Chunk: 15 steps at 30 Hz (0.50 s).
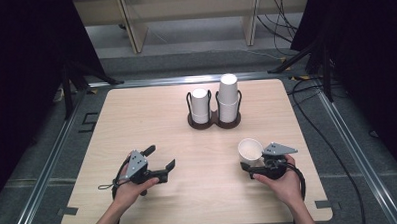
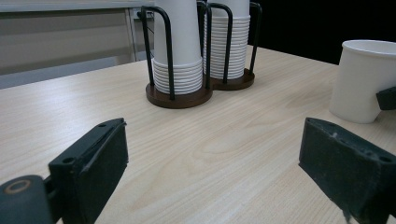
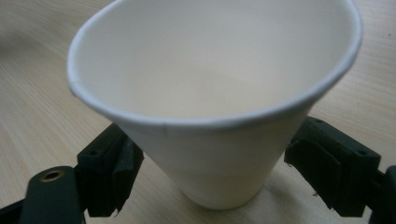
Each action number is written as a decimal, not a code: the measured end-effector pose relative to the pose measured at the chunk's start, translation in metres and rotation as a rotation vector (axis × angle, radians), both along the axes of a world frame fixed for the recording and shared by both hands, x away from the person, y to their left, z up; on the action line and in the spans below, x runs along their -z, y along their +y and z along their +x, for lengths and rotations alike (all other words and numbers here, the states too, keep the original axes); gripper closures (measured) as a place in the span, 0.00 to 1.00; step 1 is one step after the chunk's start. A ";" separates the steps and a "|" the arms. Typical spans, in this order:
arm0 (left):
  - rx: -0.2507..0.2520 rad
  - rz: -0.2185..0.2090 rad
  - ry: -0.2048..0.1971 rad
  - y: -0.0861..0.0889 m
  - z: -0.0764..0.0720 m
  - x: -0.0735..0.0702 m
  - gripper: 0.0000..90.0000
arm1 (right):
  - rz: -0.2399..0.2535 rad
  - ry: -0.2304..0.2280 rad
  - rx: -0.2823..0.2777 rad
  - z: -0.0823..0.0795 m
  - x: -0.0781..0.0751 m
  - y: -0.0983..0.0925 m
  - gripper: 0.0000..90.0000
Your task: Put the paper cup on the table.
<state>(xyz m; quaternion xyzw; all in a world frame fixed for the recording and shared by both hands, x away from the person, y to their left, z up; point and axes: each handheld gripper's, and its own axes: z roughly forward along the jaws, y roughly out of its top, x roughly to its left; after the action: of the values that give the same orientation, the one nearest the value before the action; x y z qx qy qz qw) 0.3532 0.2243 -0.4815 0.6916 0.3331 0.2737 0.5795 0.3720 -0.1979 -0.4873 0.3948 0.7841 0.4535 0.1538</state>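
1. A single white paper cup (image 1: 250,150) is standing upright, mouth up, on the counter (image 1: 136,119) near its right front part, well apart from the cup holder (image 1: 214,119) at the back middle.
2. The holder is carrying two stacks of inverted cups, a shorter stack (image 1: 200,106) on its left and a taller stack (image 1: 228,97) on its right.
3. Judging from this, one cup is already out and set down; whether more cups are to follow I cannot tell.
4. The right gripper (image 3: 210,182) is lying low behind the cup, its fingers (image 3: 109,168) standing apart on either side of the cup's lower wall with a visible gap, so the cup is resting on its own base.
5. The right hand (image 1: 284,181) is holding that gripper level, pointing away from the person.
6. The left gripper (image 1: 160,161) is sitting near the left front of the counter, fingers (image 2: 93,163) apart with nothing between them, aiming toward the holder.
7. The left hand (image 1: 131,189) is gripping it from behind, low over the counter.
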 end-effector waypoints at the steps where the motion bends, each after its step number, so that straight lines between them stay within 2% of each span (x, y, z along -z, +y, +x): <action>1: 0.000 0.001 0.002 0.000 0.000 0.000 0.09 | -0.005 -0.007 -0.009 0.000 0.000 -0.001 0.20; 4: -0.004 0.008 0.010 0.001 -0.001 -0.001 0.09 | 0.005 0.029 0.003 -0.004 -0.002 -0.004 0.19; 6: 0.002 -0.001 0.004 0.002 -0.001 0.000 0.09 | -0.004 0.027 0.000 -0.005 -0.003 -0.006 0.19; 7: 0.018 -0.018 -0.014 0.002 0.001 0.001 0.08 | -0.014 0.012 -0.002 -0.006 -0.003 -0.008 0.19; 9: -0.001 -0.004 0.009 0.003 -0.001 0.000 0.08 | 0.002 0.040 0.014 -0.010 -0.003 -0.010 0.19; 10: -0.001 -0.011 -0.001 0.003 -0.001 0.001 0.08 | -0.017 0.010 -0.006 -0.009 -0.003 -0.014 0.19; 11: 0.007 -0.023 -0.012 0.003 0.001 0.002 0.08 | -0.010 0.028 -0.001 -0.011 -0.003 -0.015 0.19; 13: -0.009 0.002 0.007 0.004 -0.001 0.001 0.08 | -0.016 0.014 0.004 -0.015 -0.004 -0.019 0.19; 15: -0.012 0.003 0.008 0.004 -0.001 0.002 0.08 | -0.001 0.036 0.021 -0.020 -0.005 -0.021 0.19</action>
<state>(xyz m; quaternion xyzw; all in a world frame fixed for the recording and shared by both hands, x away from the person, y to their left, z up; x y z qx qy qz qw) 0.3523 0.2286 -0.4836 0.6915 0.3394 0.2749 0.5754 0.3521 -0.2188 -0.4824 0.4112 0.7826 0.4444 0.1446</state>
